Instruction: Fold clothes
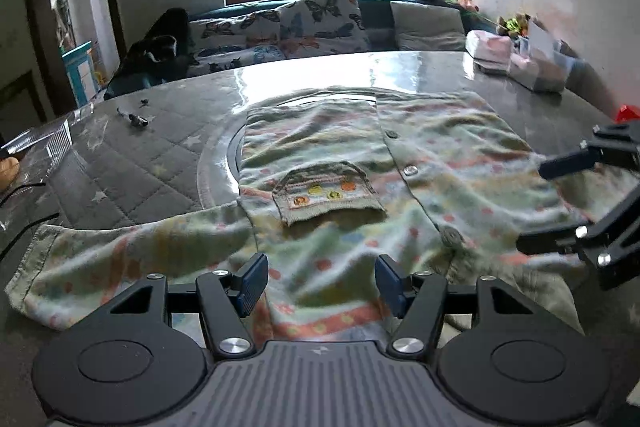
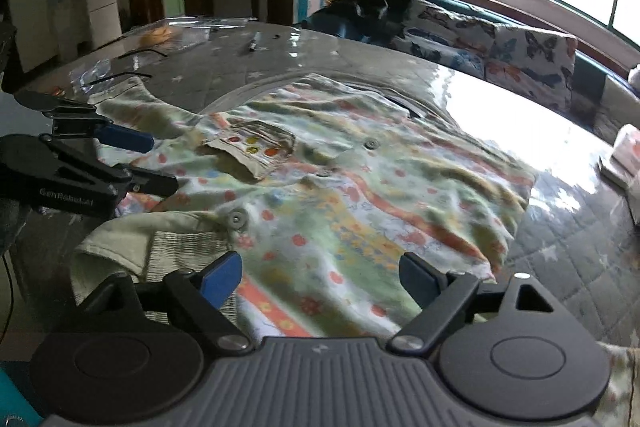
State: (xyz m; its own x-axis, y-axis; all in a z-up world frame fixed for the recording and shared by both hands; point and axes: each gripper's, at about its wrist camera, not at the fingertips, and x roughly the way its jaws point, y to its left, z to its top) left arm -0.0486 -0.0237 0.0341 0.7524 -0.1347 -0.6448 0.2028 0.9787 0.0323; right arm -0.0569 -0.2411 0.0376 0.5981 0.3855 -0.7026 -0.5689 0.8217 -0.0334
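A small pale green shirt (image 1: pixel 432 163) with orange stripes, dots, buttons and a chest pocket (image 1: pixel 328 193) lies spread flat on the table, one sleeve (image 1: pixel 100 259) stretched out to the left. My left gripper (image 1: pixel 322 281) hovers open over the shirt's near edge, nothing between its blue pads. My right gripper (image 2: pixel 322 277) is open as well, above the same shirt (image 2: pixel 360 187) near its collar (image 2: pixel 160 251). Each gripper shows in the other's view: the right gripper (image 1: pixel 540 207) at the right edge, the left gripper (image 2: pixel 160 165) at the left edge, both with jaws apart.
The table (image 1: pixel 140 163) has a grey quilted star cover under clear plastic. A small dark tool (image 1: pixel 134 118) and a clear plastic tray (image 1: pixel 44 143) lie far left. Tissue packs and boxes (image 1: pixel 520 59) sit far right. Behind stands a sofa with butterfly cushions (image 1: pixel 312 23).
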